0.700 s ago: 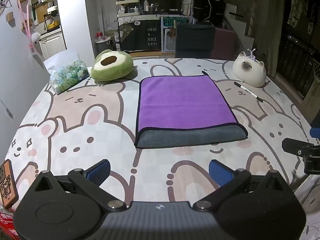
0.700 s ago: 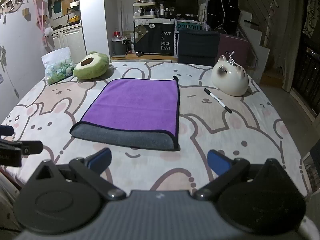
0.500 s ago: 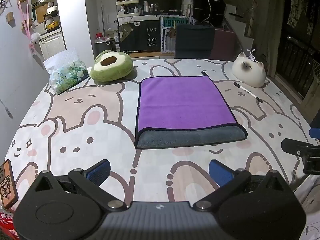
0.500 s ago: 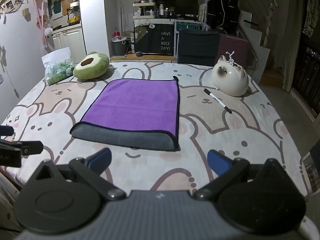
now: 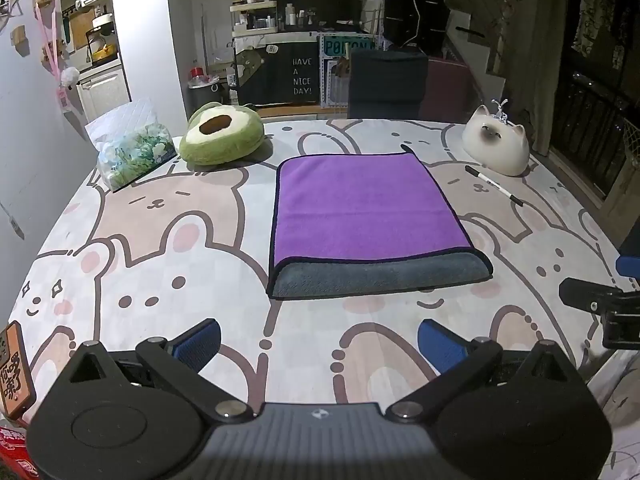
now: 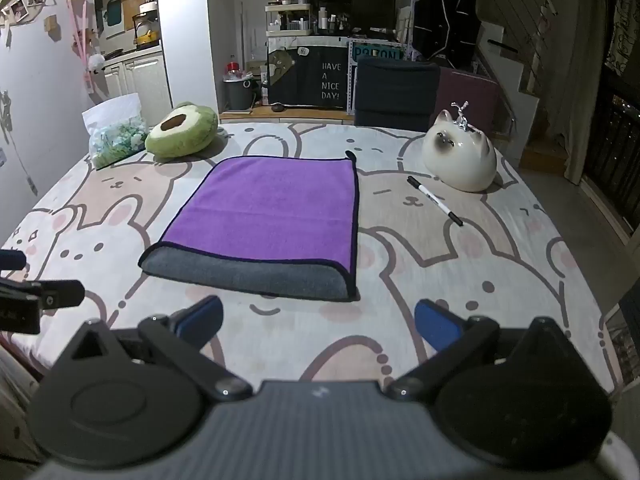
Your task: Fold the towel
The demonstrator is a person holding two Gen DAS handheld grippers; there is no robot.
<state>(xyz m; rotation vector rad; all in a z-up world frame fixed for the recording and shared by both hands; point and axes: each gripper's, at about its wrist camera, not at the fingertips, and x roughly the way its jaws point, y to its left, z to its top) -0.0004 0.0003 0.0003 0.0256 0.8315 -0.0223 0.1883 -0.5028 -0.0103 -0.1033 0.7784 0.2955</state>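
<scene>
Purple towel lies mid-surface, folded once, grey underside showing along the near fold; soft, light and floppy, likely to sag and slide on the cloth. Left gripper and right gripper hover short of it, jaws apart, empty; best grab looks like the bound side corners, pinching both layers

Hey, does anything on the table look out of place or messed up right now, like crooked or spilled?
Nothing is spilled or damaged. The towel lies flat, folded over, its purple layer stopping short of the near edge so a grey strip shows. A capped marker lies loose beside the cat figurine. Both grippers, left and right, are open and off the towel.
</scene>
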